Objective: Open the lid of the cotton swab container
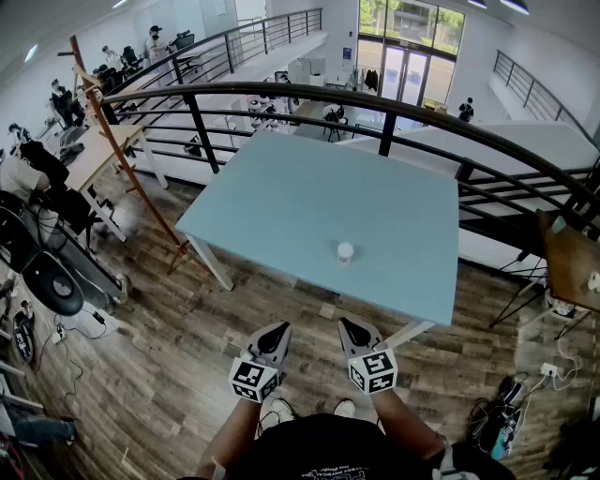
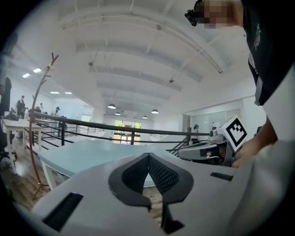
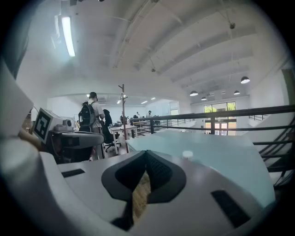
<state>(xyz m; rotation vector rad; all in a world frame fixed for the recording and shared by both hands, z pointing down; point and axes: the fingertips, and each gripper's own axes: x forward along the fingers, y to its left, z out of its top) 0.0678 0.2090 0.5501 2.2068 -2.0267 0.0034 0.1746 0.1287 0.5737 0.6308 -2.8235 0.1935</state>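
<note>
Matt table top (image 1: pixel 309 197), wood-plank floor (image 1: pixel 187 347), matt plastic left tool (image 1: pixel 281 328)

We record a bright, evenly lit hall, with daylight from the tall windows (image 1: pixel 410 28) and a ceiling lamp (image 3: pixel 67 34) that glares white, only soft shadows, mostly sharp focus, and strong fisheye bending with black corners in both gripper views.
</note>
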